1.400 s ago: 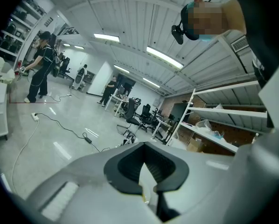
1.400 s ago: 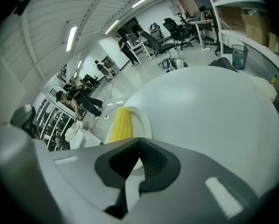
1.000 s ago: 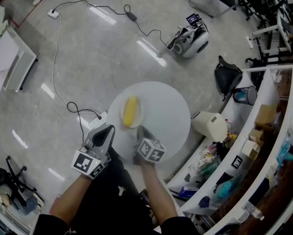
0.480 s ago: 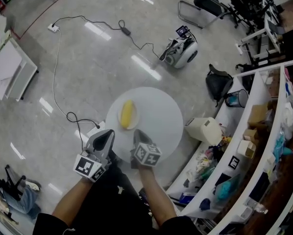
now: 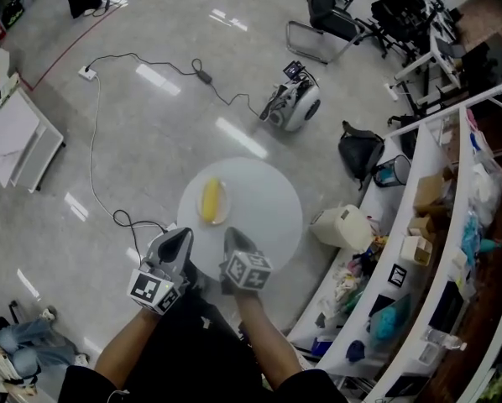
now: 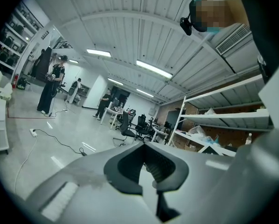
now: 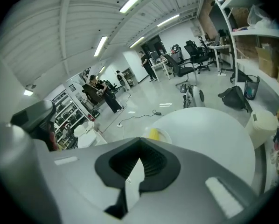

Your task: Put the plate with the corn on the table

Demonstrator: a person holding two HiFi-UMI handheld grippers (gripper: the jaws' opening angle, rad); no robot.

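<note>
The plate (image 5: 220,217) with the yellow corn (image 5: 209,200) rests on the round white table (image 5: 268,217), toward the tabletop's 10 o'clock side. The left gripper (image 5: 180,238) and right gripper (image 5: 232,238) hover side by side at the table's 7 o'clock edge, clear of the plate. Both have their jaws pressed together and hold nothing.

Glossy grey floor (image 5: 133,141), black cable (image 5: 204,75), office chairs (image 5: 331,15), cluttered white shelving (image 6: 223,120), strip lights (image 6: 153,69).

Robotics lab: cluttered shelves (image 5: 449,225), office chairs (image 5: 326,11).
</note>
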